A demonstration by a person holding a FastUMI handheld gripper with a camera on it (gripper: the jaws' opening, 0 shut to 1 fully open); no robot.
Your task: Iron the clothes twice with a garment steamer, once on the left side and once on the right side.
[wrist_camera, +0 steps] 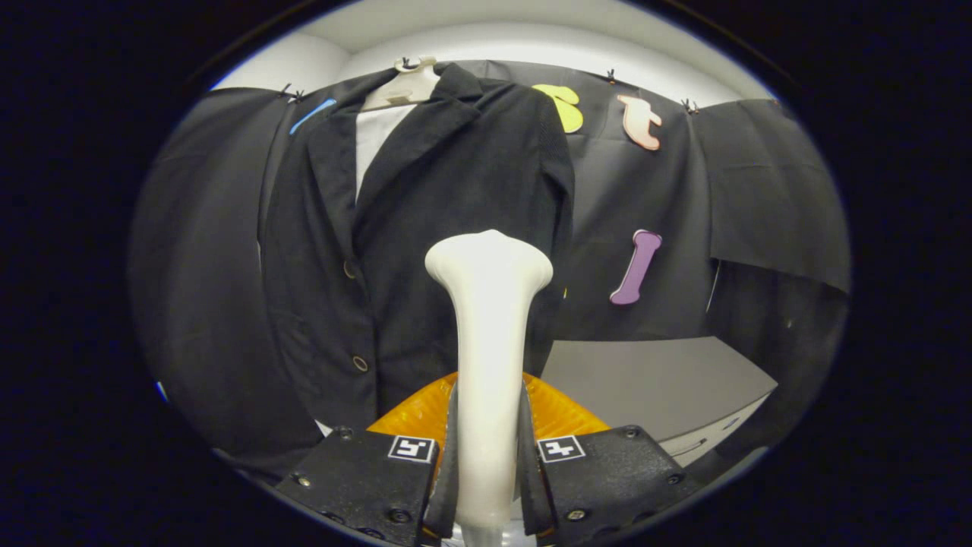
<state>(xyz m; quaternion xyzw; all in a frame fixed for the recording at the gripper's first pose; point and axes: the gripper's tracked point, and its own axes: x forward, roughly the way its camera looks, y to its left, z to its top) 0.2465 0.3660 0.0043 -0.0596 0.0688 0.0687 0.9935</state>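
A black jacket [425, 228] with a white shirt [376, 140] under it hangs on a pale hanger [406, 83] against the booth wall. My gripper [486, 448] is shut on the white garment steamer [487, 304], both fingers pressing on its handle. The steamer stands upright between the fingers. Its flared head sits in front of the jacket's right half, about level with the upper button [349, 267]. I cannot tell whether the head touches the cloth. A second button [359, 363] shows lower down on the jacket front.
An orange ribbed object [562, 414] lies just behind the fingers, under the steamer. A grey table [653, 380] stands to the right, below the jacket's hem. Black cloth covers the wall on both sides of the jacket.
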